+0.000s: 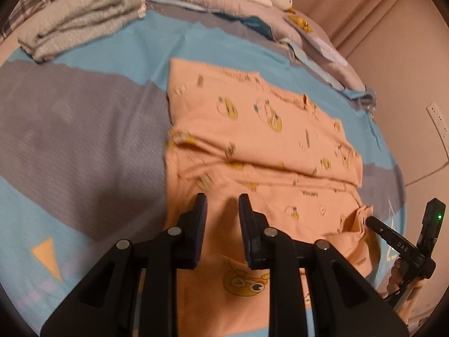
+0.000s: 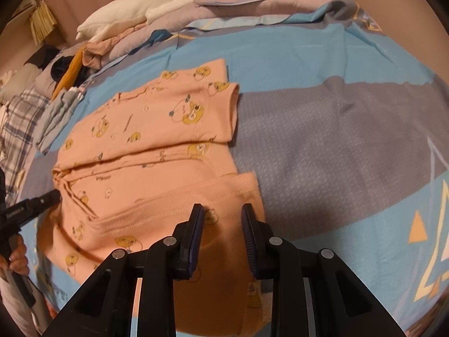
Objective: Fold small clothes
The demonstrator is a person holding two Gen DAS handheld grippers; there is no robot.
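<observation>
A small pink shirt with yellow cartoon prints [image 1: 252, 140] lies partly folded on the blue and grey bedsheet; it also shows in the right wrist view [image 2: 146, 151]. My left gripper [image 1: 221, 205] is open and empty, hovering over the shirt's near edge. My right gripper [image 2: 221, 213] is open and empty above the shirt's near hem. In the left wrist view the right gripper's tip [image 1: 378, 224] touches the shirt's right edge. In the right wrist view the left gripper's tip [image 2: 42, 200] rests by the shirt's left edge.
Folded grey clothes [image 1: 78, 19] lie at the far left of the bed. A white plush goose [image 2: 146, 8] and bunched bedding lie at the head. A wall with a socket [image 1: 437, 123] stands at the right.
</observation>
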